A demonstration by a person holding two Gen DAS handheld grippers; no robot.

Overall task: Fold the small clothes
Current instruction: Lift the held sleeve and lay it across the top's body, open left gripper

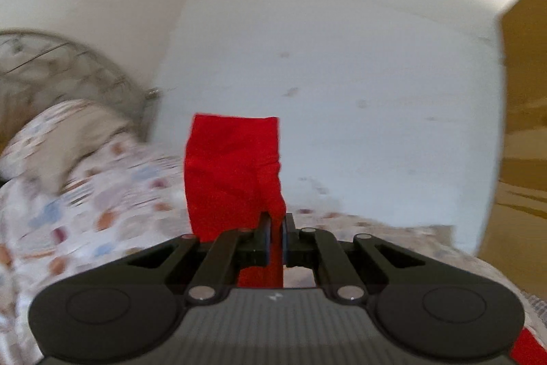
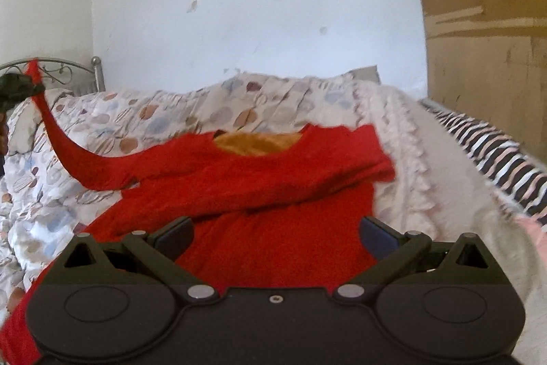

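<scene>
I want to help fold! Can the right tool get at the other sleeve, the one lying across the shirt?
Probably yes. The right tool is open just above the shirt, and nothing covers the sleeve ahead.

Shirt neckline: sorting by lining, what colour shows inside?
Mustard yellow inside the red shirt neckline; right wrist view.

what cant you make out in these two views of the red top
- Right wrist view: the lower hem of the red top is hidden behind the open right gripper.
- Left wrist view: the sleeve clamped by the left gripper shows, but the top's body lies out of frame.
- Left wrist view: the patterned bedding is motion-blurred, its print unreadable.
</scene>
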